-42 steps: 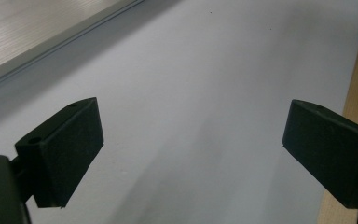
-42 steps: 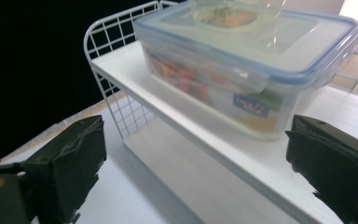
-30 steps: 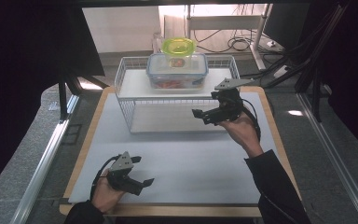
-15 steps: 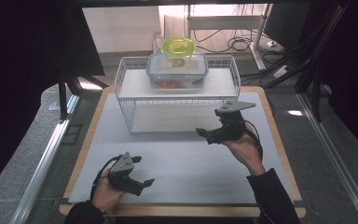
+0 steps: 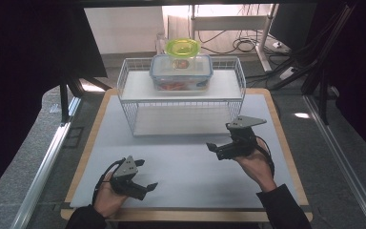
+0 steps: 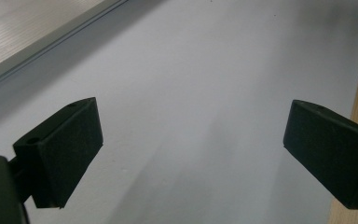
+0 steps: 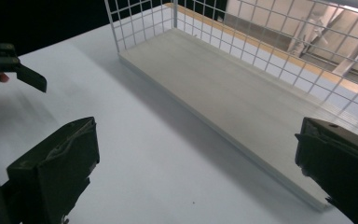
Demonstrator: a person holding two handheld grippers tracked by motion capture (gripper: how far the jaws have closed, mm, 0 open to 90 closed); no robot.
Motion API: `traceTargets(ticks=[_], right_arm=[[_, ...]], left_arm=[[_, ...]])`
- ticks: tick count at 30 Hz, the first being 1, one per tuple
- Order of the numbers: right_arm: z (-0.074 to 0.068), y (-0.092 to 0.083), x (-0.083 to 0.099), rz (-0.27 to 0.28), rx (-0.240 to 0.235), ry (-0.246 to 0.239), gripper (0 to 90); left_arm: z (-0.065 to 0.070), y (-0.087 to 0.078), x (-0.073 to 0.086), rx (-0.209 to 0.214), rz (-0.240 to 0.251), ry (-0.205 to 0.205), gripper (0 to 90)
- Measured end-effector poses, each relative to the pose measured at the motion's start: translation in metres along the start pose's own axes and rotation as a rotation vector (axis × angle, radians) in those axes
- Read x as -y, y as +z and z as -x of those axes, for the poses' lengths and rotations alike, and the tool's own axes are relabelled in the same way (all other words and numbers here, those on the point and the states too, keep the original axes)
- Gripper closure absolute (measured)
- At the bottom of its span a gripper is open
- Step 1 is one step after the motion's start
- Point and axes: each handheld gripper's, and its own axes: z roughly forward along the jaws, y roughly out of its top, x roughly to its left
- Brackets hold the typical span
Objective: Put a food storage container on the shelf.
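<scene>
While jaws gape: right gripper | wire rack just beyond, apart

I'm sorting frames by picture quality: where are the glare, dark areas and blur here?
High view: bright window light washes out the top behind the green bowl; both sides fall into deep black; a glare spot on the floor at right. Left gripper view: the mat is evenly lit, with soft shadows. Right gripper view: the wire rack is sharp, and the open right claw looks soft up close.
</scene>
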Motion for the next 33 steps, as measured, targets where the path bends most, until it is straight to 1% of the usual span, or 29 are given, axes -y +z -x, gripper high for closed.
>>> traceTargets(ticks=[3,6,10,14,16,26,33], right_arm=[[-0.002,-0.003,0.007,0.005,0.022,0.012,0.0],[-0.003,-0.004,0.015,0.010,0.017,0.026,0.0],[-0.005,-0.006,0.024,0.007,0.016,0.032,0.0],[-0.007,-0.009,0.034,0.001,0.023,0.028,0.0],[-0.006,-0.010,0.042,0.002,0.017,0.037,0.0],[-0.005,-0.013,0.079,-0.036,0.029,0.077,0.0],[-0.007,-0.012,0.098,-0.078,0.034,0.090,0.0]], left_arm=[[0.000,0.000,0.000,-0.002,0.002,-0.001,4.7],[0.000,0.000,0.000,-0.002,0.002,-0.002,5.1],[0.000,0.000,0.000,-0.003,0.001,-0.002,5.2],[0.000,0.000,0.000,-0.003,-0.003,-0.001,5.3],[0.000,0.000,0.000,-0.005,-0.006,-0.001,5.3],[0.000,0.001,0.000,-0.006,-0.009,-0.003,4.8],[0.000,0.002,0.001,-0.005,-0.018,0.003,4.3]])
